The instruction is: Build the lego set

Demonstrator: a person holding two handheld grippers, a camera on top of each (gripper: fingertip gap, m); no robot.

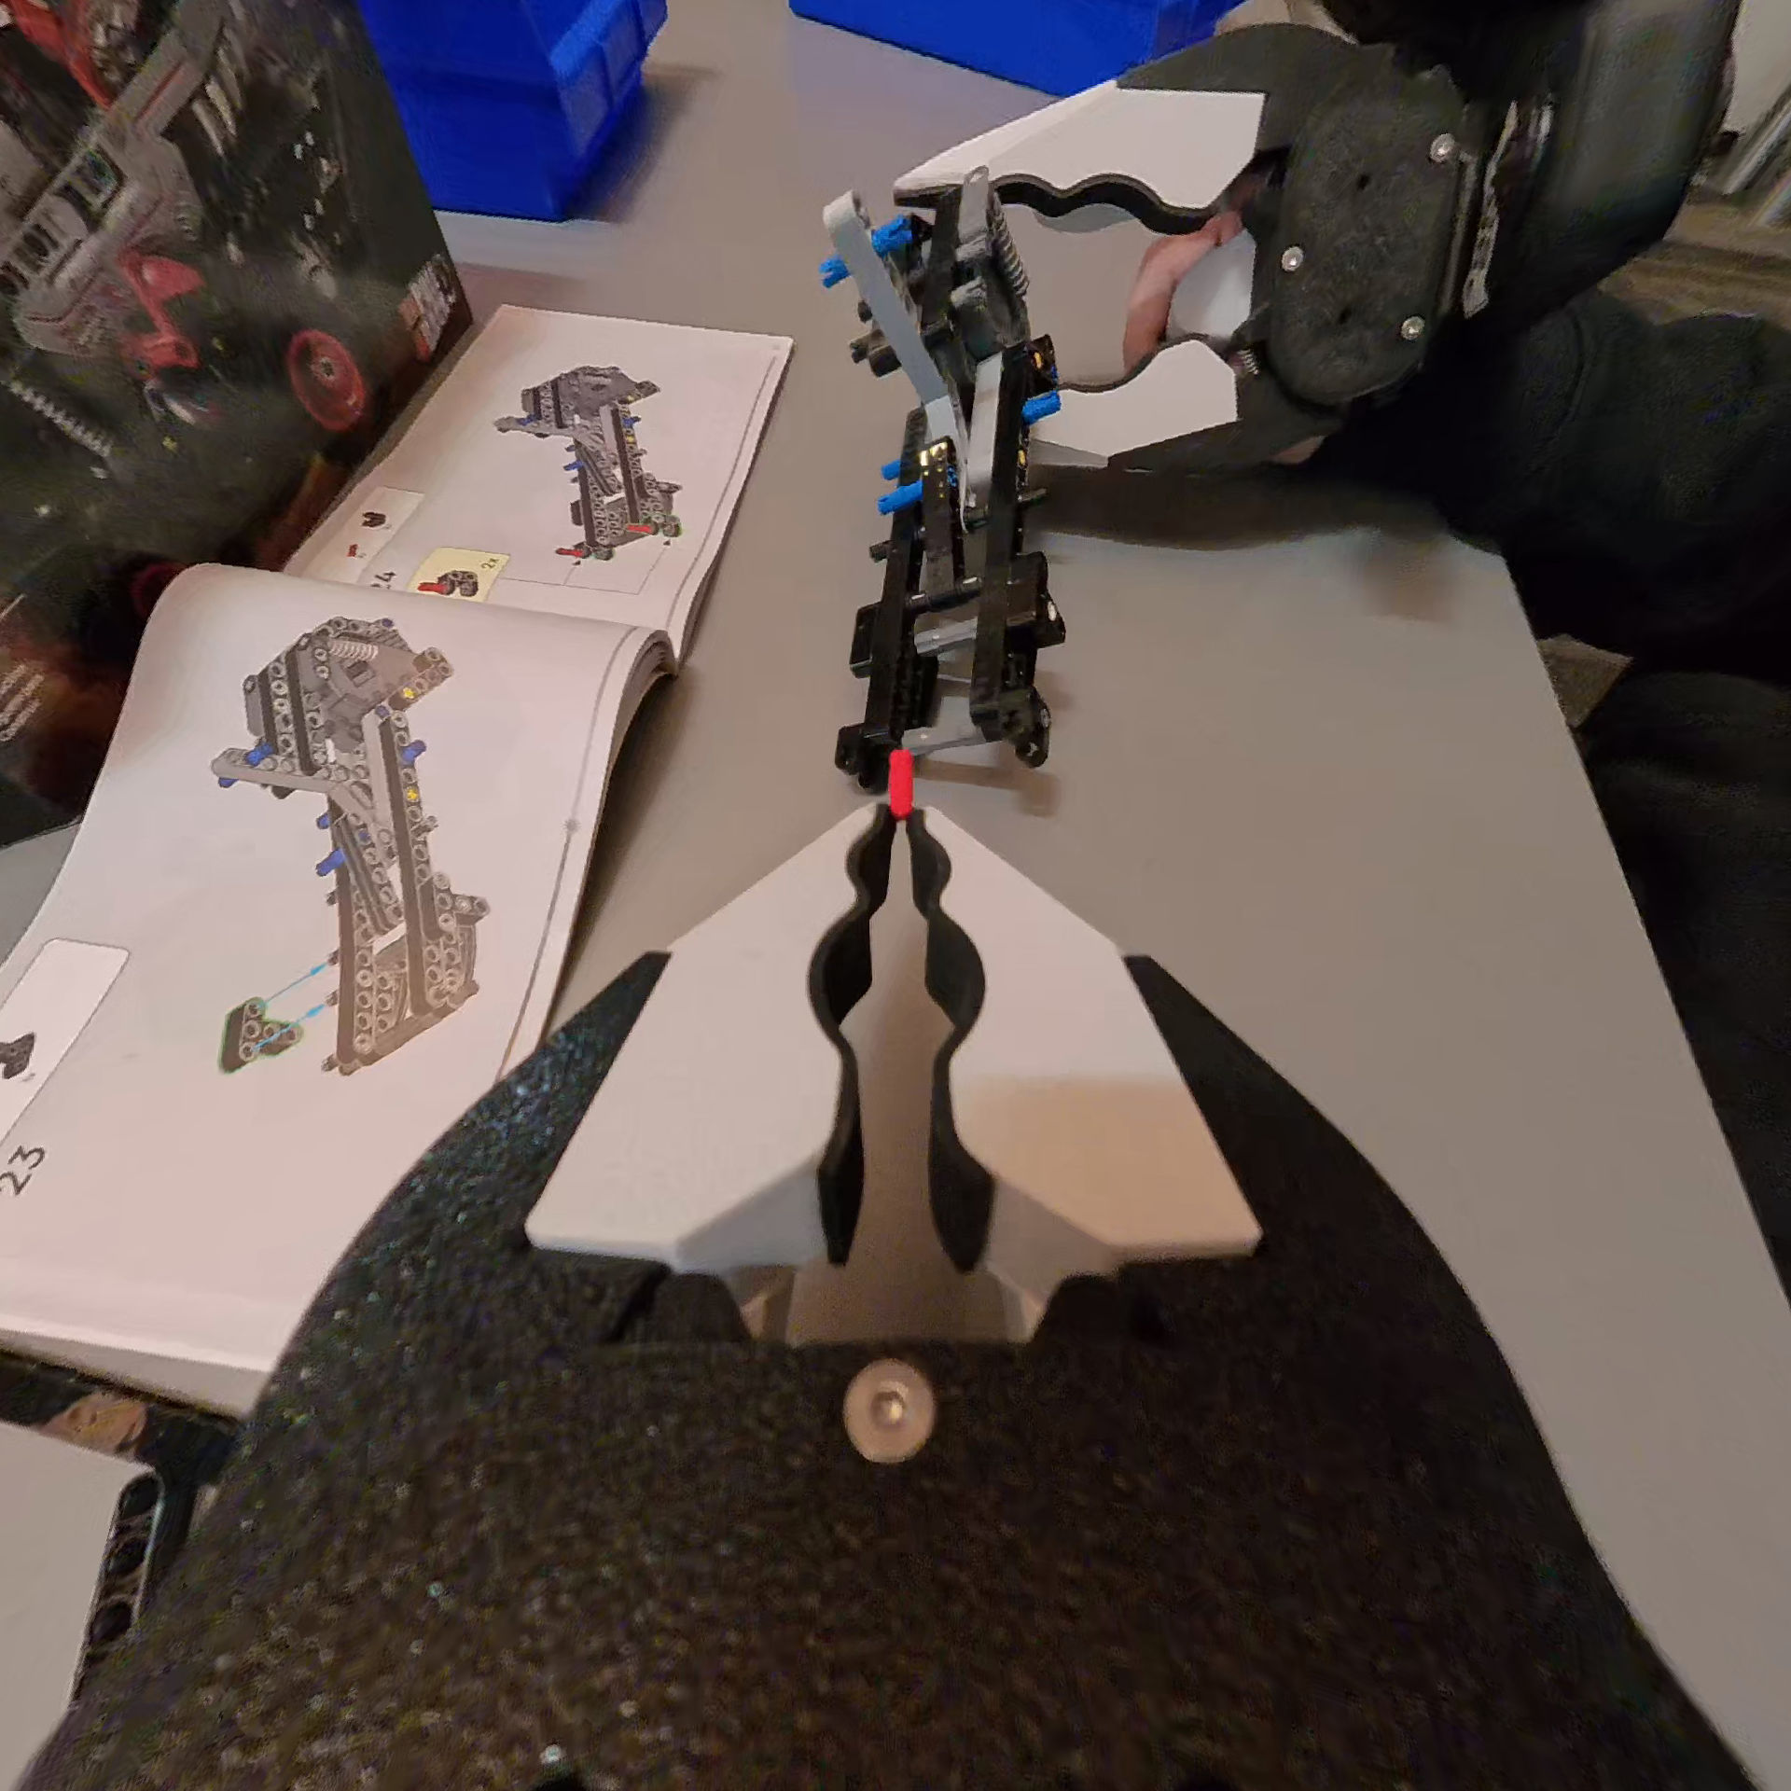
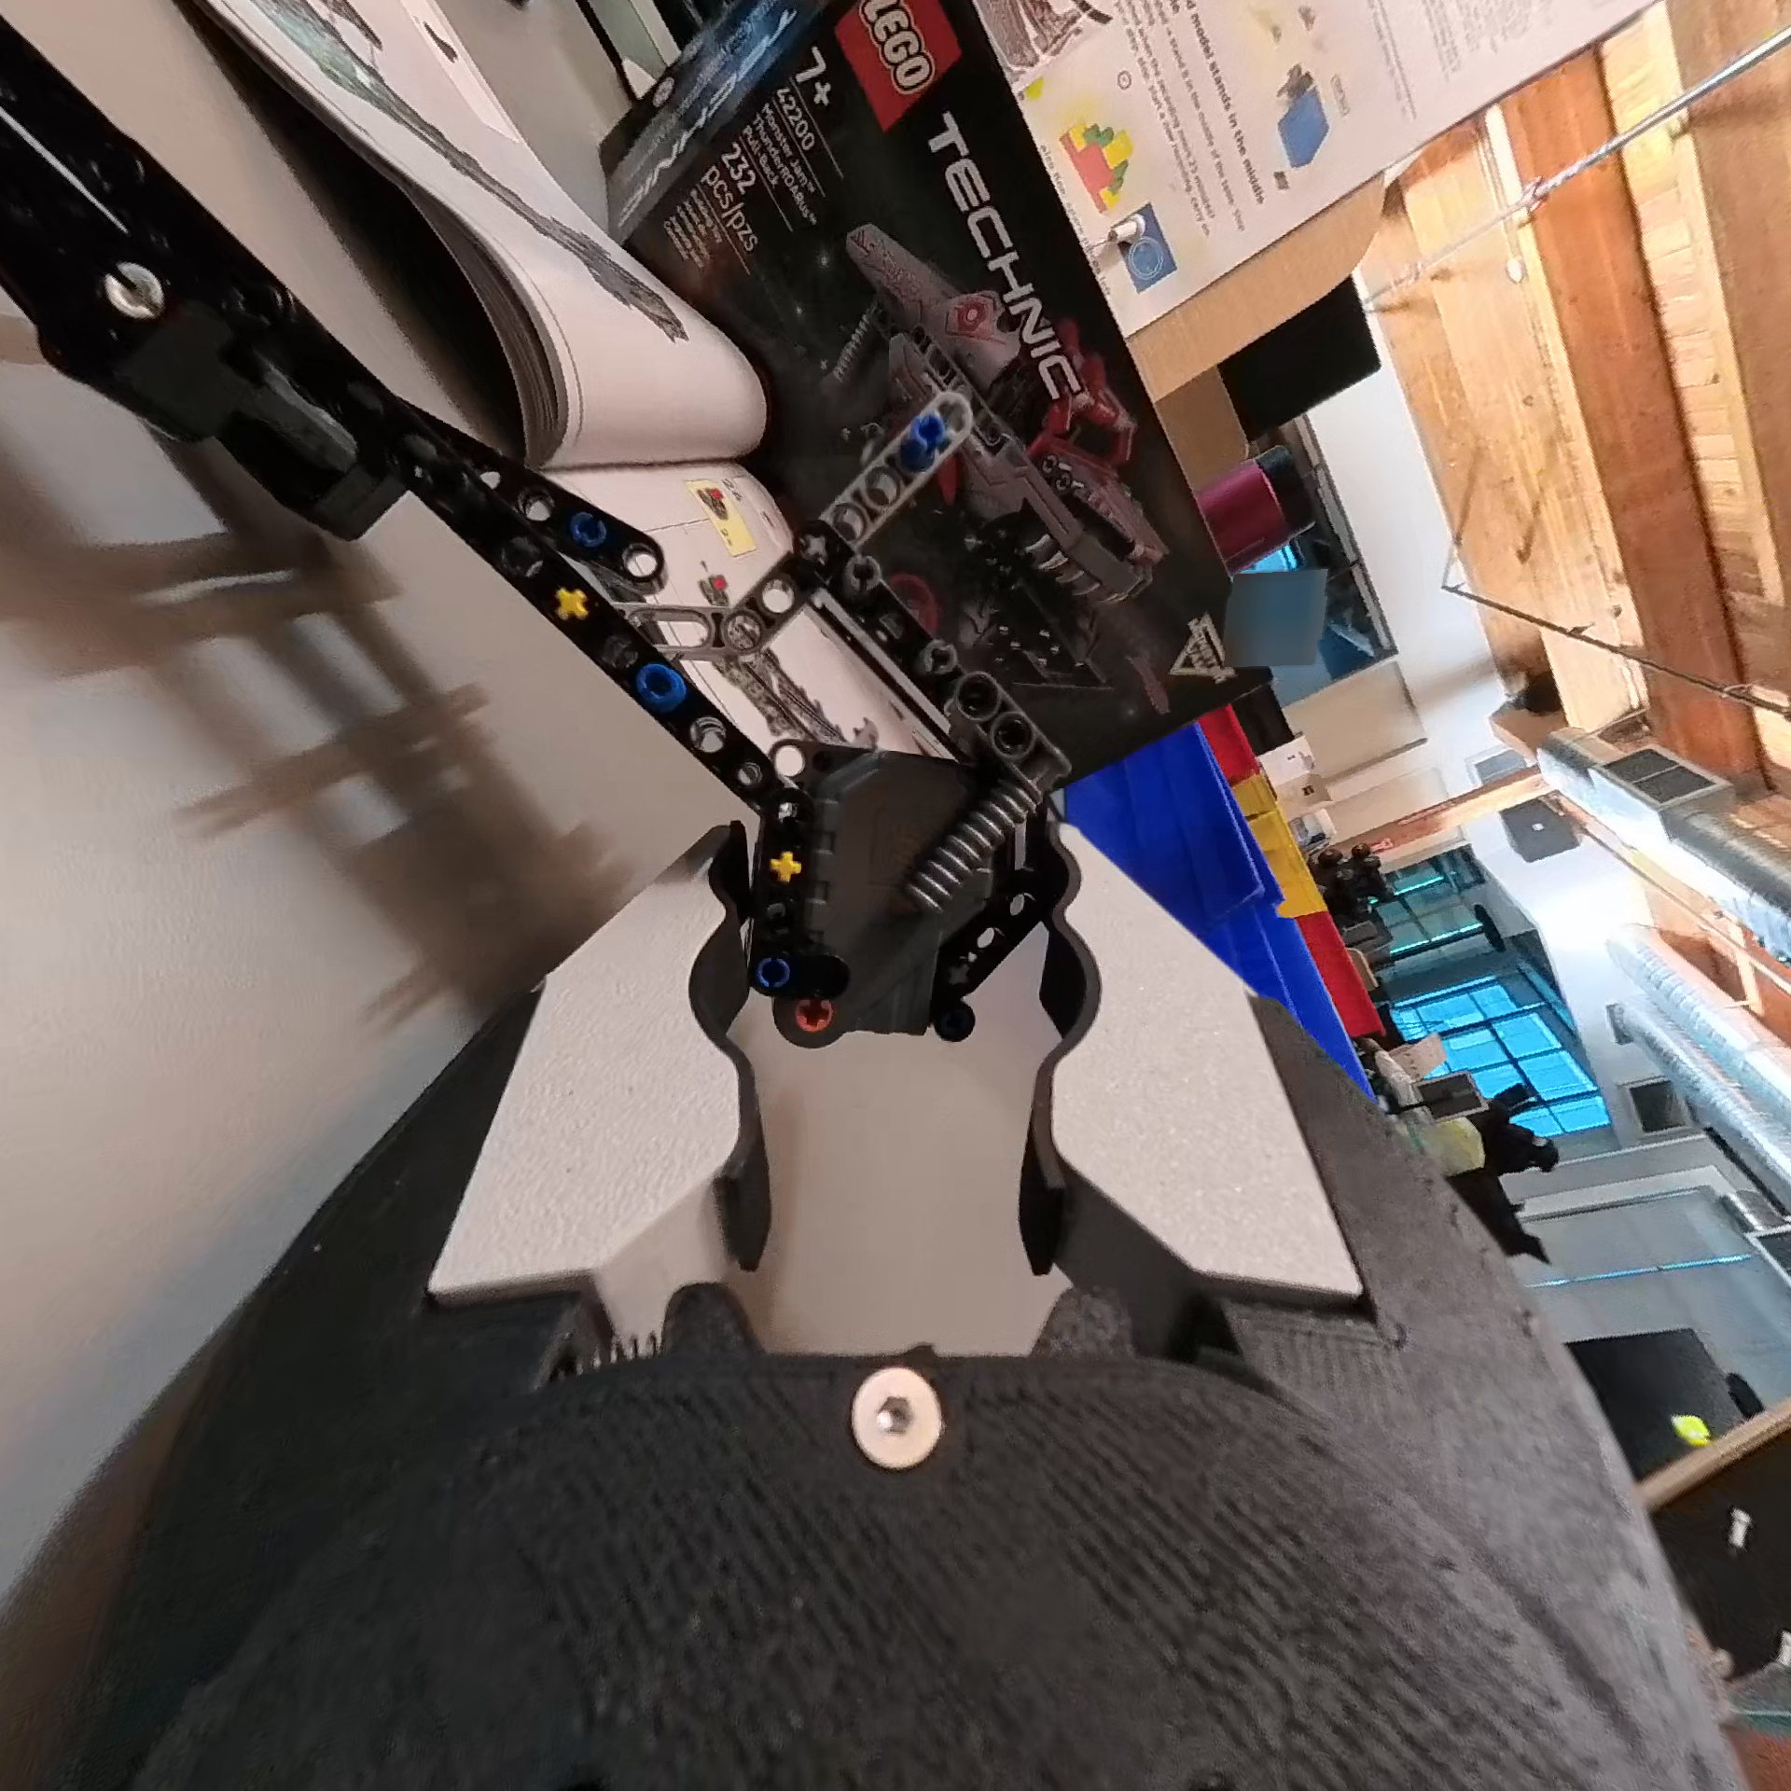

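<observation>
L gripper (image 1: 901,819) pinches a red pin (image 1: 900,781), tip at the frame's (image 1: 955,620) 6 o'clock end. R gripper (image 2: 887,930) is clamped on the frame's 12 o'clock end.

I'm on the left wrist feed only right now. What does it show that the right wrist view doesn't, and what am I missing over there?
Only the left wrist view: the left gripper pinching a small red pin at the near end of the chassis, and the right gripper seen from outside.

Only the right wrist view: the spring and dark grey block clamped between the right gripper's fingers, plus the room behind.

Both: the chassis, the open instruction booklet, the set box, the blue bins.
</observation>
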